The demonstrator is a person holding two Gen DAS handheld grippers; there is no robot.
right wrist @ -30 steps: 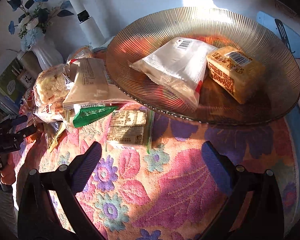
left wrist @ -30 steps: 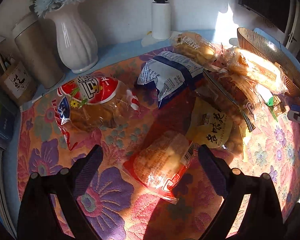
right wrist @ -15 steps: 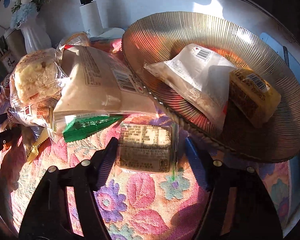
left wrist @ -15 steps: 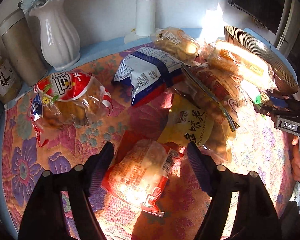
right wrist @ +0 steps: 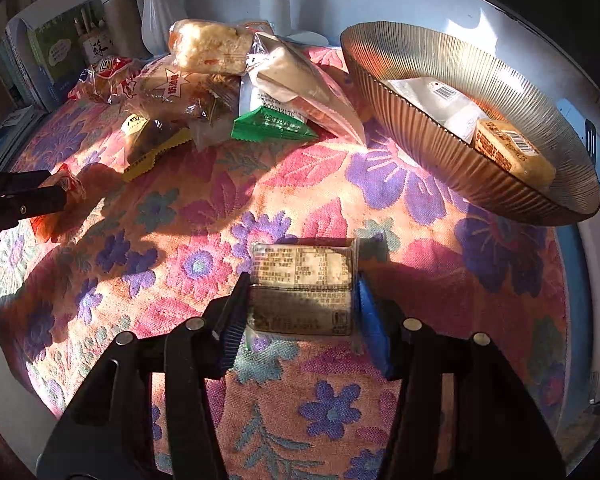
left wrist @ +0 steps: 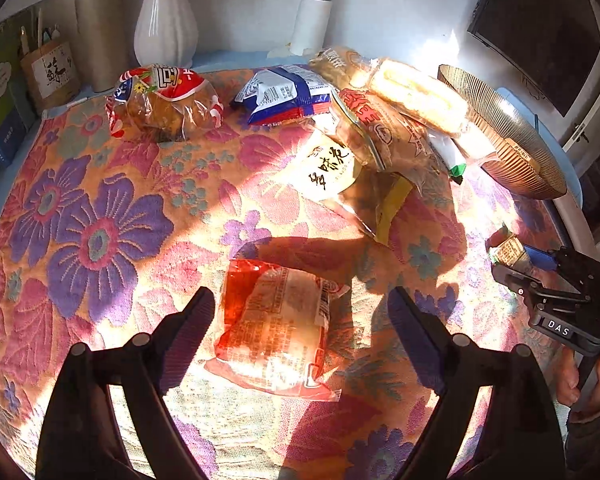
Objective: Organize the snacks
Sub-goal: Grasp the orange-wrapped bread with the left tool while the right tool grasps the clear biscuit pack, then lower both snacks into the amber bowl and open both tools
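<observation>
Two wrapped snacks lie in our ribbed amber glass bowl (right wrist: 452, 128); right gripper (right wrist: 300, 312) clamps a flat label-printed packet (right wrist: 303, 292), left gripper (left wrist: 300, 320) gapes around a red-wrapped bun (left wrist: 276, 328), several remain.

Colours on my two feeds

I see an orange-pink cloth (left wrist: 100, 216) patterned with purple and pink flowers; a red and clear bun pack (left wrist: 274, 328); a white, blue and red bag (left wrist: 284, 94); a white vase (left wrist: 164, 20). The right gripper (right wrist: 300, 304) is black with blue pads, around a beige printed pack (right wrist: 302, 284). There is a green wrapper (right wrist: 272, 124), and a ribbed amber-brown bowl (right wrist: 440, 140) with a white packet (right wrist: 440, 106).
</observation>
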